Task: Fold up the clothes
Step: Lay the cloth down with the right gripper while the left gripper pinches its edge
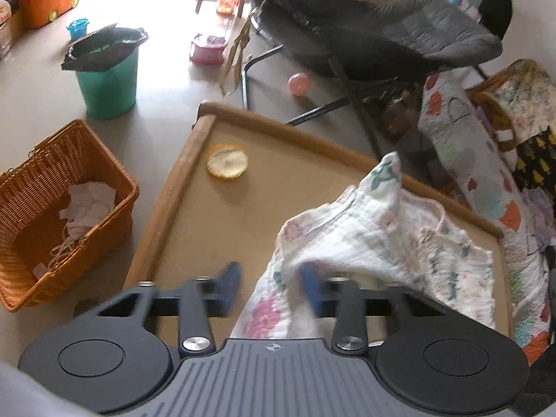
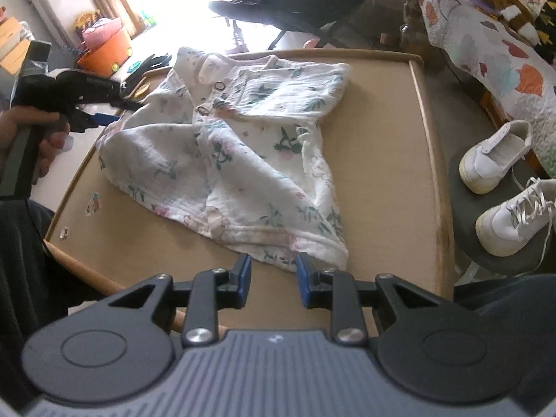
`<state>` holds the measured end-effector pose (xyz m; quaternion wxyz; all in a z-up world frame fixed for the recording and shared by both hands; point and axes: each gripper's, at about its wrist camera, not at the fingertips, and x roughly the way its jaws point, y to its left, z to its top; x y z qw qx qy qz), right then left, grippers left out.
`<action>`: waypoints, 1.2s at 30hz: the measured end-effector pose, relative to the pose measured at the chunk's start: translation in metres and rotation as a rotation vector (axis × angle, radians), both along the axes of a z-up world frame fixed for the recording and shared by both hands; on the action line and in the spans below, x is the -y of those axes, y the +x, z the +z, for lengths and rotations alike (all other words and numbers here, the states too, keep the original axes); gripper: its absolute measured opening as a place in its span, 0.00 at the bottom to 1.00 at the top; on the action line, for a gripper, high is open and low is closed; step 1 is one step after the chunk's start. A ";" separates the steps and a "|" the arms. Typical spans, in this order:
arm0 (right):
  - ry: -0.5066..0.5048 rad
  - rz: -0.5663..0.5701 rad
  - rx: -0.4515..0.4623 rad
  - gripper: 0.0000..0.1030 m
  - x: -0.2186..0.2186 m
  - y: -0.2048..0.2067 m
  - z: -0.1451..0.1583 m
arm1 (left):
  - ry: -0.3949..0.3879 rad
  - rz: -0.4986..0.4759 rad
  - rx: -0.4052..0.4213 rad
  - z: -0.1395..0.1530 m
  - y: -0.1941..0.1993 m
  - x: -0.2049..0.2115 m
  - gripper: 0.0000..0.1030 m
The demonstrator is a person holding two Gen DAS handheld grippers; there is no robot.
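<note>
My left tongs have cloth of the floral garment draped between their blades, though blur hides whether they pinch it. My right tongs stand spread and empty at its near hem, low centre of frame. The garment lies mid-table for folding.

White garment, green leaf and pink flower print. Tan table, light wood rim. Blue gripper pads, black bodies. Orange wicker basket. Teal bin, black liner. Pink ball. White sneakers. White quilt, orange patches.
</note>
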<state>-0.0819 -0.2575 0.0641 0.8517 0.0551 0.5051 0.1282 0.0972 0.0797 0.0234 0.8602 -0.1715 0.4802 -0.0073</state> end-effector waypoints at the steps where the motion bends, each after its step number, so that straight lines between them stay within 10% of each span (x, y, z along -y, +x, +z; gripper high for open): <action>1: 0.002 -0.006 -0.004 0.27 0.001 0.000 -0.001 | 0.008 0.005 0.003 0.000 0.000 0.000 0.15; 21: 0.022 0.071 0.001 0.27 -0.008 -0.003 0.003 | -0.107 -0.237 0.310 0.086 -0.091 0.016 0.02; 36: -0.175 0.755 0.083 0.26 -0.103 0.052 0.009 | -0.110 -0.392 0.260 0.069 -0.135 0.034 0.02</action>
